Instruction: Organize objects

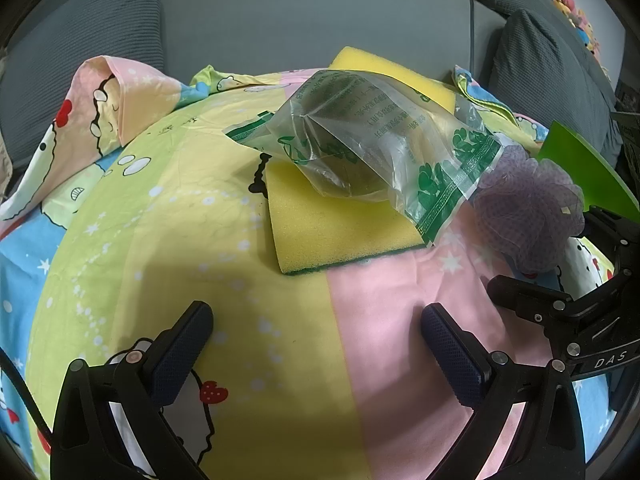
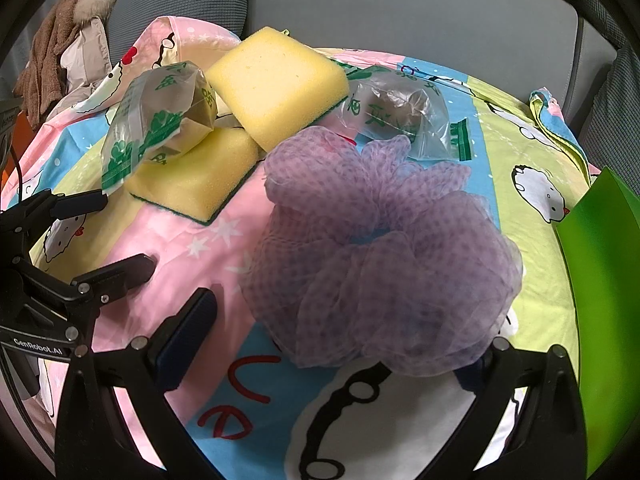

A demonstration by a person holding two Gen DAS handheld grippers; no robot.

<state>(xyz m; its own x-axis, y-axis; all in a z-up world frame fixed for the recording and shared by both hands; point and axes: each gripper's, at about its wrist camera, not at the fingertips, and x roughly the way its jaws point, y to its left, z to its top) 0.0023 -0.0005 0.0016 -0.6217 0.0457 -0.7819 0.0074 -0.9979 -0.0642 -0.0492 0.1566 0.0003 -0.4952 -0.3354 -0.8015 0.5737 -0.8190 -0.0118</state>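
Note:
Two yellow sponges with green undersides lie on a cartoon-print sheet. The near sponge (image 1: 340, 220) (image 2: 196, 172) has a clear green-printed bag (image 1: 372, 140) (image 2: 160, 120) with a dark lump resting on it. The far sponge (image 1: 384, 68) (image 2: 280, 84) leans behind. A second bag (image 2: 404, 116) lies to its right. A purple mesh bath puff (image 2: 380, 248) (image 1: 528, 208) sits between my right gripper's open fingers. My left gripper (image 1: 316, 320) is open and empty, short of the near sponge. My right gripper (image 2: 348, 320) is open around the puff; its right fingertip is hidden by the puff.
A green plastic sheet (image 2: 600, 280) (image 1: 580, 172) stands at the right. Grey sofa cushions (image 1: 320, 12) rise behind the sheet. Brown and beige clothes (image 2: 68, 36) are piled at the far left. Each gripper shows in the other's view, the left one (image 2: 80, 240) and the right one (image 1: 568, 312).

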